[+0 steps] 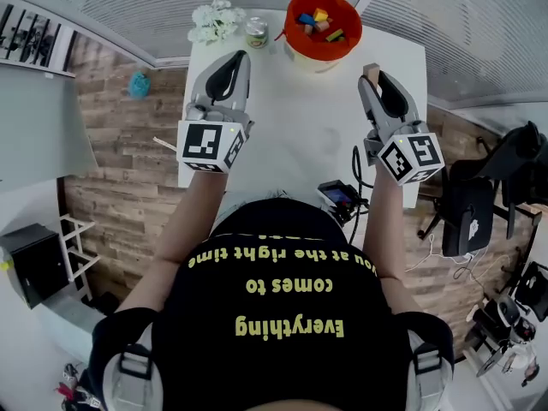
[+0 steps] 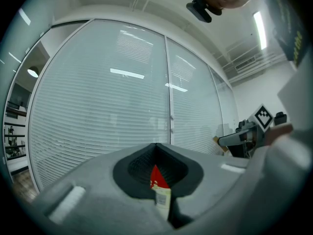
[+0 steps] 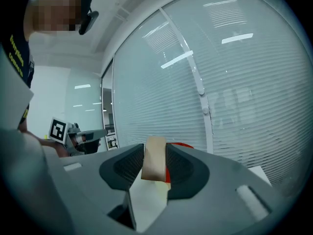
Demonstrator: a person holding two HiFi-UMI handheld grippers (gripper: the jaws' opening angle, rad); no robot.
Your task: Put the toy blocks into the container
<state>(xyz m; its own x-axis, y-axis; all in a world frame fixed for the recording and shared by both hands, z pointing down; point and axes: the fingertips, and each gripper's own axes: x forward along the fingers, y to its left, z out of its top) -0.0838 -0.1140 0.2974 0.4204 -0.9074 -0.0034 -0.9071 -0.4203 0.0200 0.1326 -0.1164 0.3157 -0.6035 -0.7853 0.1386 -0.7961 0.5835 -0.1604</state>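
A red container (image 1: 323, 26) with several coloured toy blocks (image 1: 318, 24) in it stands at the far edge of the white table (image 1: 300, 118). My right gripper (image 1: 373, 77) hangs above the table's right side, shut on a tan wooden block (image 1: 371, 70). In the right gripper view the block (image 3: 155, 158) stands upright between the pads, with the red container (image 3: 182, 145) showing just behind it. My left gripper (image 1: 239, 58) hovers over the left side with its jaws together and nothing in them. A sliver of the container (image 2: 156, 176) shows through their slit.
A small jar (image 1: 256, 32) and white artificial flowers (image 1: 214, 20) stand left of the container. A small device with cables (image 1: 340, 197) lies at the table's near right edge. A black chair (image 1: 469, 205) stands to the right, on the wood floor.
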